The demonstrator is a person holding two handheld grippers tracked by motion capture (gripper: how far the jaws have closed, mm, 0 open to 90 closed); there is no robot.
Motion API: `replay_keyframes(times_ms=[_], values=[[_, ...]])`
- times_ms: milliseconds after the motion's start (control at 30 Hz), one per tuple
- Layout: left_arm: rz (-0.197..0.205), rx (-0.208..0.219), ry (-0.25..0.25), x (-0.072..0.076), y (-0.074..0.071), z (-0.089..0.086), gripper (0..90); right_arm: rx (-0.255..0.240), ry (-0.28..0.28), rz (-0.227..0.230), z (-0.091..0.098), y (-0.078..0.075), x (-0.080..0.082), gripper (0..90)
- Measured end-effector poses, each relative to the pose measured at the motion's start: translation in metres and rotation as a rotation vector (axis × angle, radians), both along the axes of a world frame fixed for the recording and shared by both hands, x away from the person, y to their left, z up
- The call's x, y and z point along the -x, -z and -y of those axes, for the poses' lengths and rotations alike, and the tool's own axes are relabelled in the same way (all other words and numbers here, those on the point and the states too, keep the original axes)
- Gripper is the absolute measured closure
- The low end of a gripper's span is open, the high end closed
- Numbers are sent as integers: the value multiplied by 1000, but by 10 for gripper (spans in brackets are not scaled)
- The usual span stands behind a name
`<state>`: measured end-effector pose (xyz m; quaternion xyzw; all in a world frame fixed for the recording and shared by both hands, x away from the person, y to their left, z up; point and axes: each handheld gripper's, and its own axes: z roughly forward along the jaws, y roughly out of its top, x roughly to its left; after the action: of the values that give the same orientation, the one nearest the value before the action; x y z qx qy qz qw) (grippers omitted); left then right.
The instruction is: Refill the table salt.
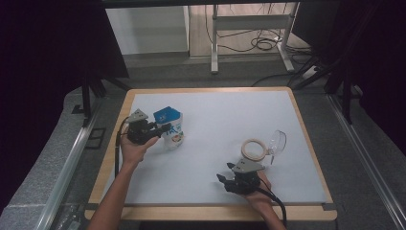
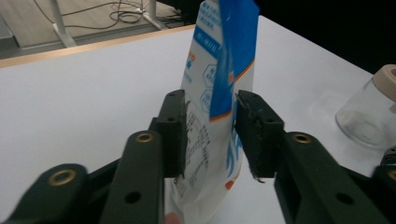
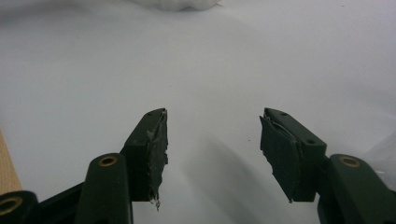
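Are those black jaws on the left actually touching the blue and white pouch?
Touching. In the left gripper view, the left gripper has both pads pressed against the sides of the upright pouch, with no gap showing.

My left gripper [image 1: 163,128] reaches right at far left, jaws nearly closed; my right gripper [image 1: 221,179] rests near, jaws spread.

White-blue pouch [image 2: 212,93] upright on table's left side, between jaws, both pads touching.

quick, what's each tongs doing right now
Left tongs: shut on the upright blue and white plastic pouch.
Right tongs: open, nothing between the jaws.
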<state>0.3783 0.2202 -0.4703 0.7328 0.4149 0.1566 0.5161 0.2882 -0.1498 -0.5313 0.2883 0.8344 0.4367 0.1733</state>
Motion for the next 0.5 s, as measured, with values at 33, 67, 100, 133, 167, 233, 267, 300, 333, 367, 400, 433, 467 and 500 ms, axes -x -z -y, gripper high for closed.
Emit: replay_keyframes(times_ms=[33,67,100,133,167,233,267,300,333,367,400,433,467,500], values=[[6,2,-2,-1,0,1,679,0,0,0,0,0,0,421],[9,4,2,-1,0,1,714,2,2,1,0,0,0,421],[11,0,-1,-1,0,2,752,2,2,1,1,0,0,421],[12,0,1,-1,0,2,771,-1,2,1,1,0,0,421],[12,1,5,-1,0,2,786,-1,1,1,1,0,0,420],[14,1,9,-1,1,2,824,3,3,1,0,0,0,420],[16,1,9,-1,1,3,852,2,1,2,0,0,0,420],[15,4,10,-2,1,3,869,0,0,3,0,0,0,419],[15,5,10,-2,2,3,882,0,0,3,-1,0,0,418],[14,10,11,-2,2,3,889,0,0,4,-1,0,0,418],[15,11,11,-3,2,3,893,0,-1,7,-1,0,0,418],[17,12,14,-3,2,3,896,1,0,7,0,0,0,418],[15,21,16,-3,2,3,898,0,1,6,0,-1,0,418],[17,25,17,-3,2,4,899,-1,2,6,0,-1,0,418]])
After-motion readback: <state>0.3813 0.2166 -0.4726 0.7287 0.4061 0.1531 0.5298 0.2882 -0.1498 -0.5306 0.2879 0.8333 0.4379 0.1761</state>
